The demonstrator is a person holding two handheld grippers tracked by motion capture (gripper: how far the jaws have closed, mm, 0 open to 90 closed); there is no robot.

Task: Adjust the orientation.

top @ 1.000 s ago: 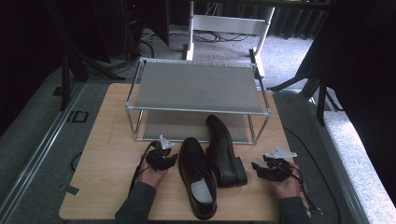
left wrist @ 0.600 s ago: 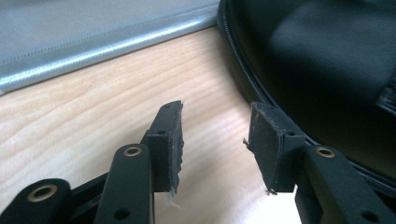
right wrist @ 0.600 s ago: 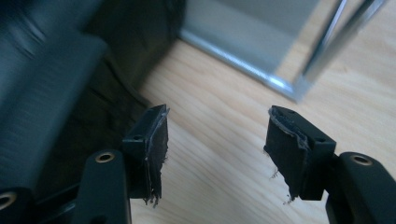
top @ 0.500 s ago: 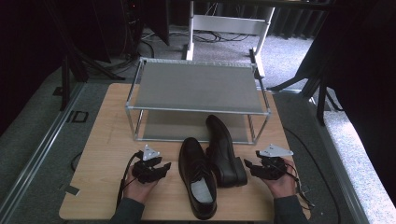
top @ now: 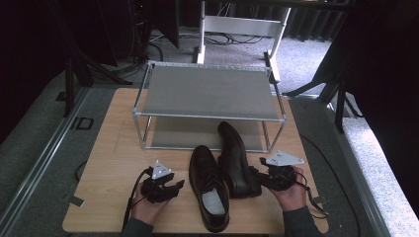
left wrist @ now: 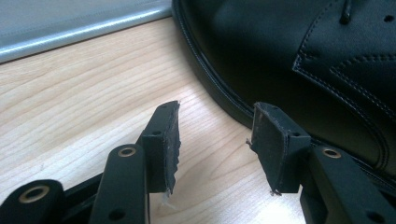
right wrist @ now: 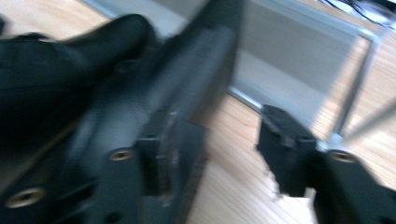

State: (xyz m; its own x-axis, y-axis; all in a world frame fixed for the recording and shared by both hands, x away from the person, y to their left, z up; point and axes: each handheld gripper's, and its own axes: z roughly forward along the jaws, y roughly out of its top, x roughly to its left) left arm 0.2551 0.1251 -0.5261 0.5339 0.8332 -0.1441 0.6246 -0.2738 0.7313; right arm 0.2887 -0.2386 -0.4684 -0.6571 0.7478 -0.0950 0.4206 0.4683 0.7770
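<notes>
Two black leather dress shoes lie on the wooden table [top: 113, 148]. One shoe [top: 208, 190] stands upright with its pale insole showing. The other shoe [top: 236, 155] lies on its side to its right. My left gripper [top: 177, 186] rests just left of the upright shoe, and in the left gripper view the left gripper [left wrist: 215, 140] is open over bare wood, the upright shoe [left wrist: 303, 60] close on the right. My right gripper [top: 257, 176] is at the tipped shoe's heel. The blurred right gripper view has the right gripper [right wrist: 229, 154] open, one jaw against the tipped shoe [right wrist: 140, 79].
A two-tier metal shoe rack [top: 207, 91] stands at the back of the table, and the tipped shoe's toe reaches under its lower shelf. The rack's frame [right wrist: 299, 51] is near in the right gripper view. Bare wood lies left of the shoes.
My left gripper has drawn back toward the table's front edge, beside the upright shoe. The right gripper has slid left, up to the heel of the tipped shoe. The shoes have not moved.
</notes>
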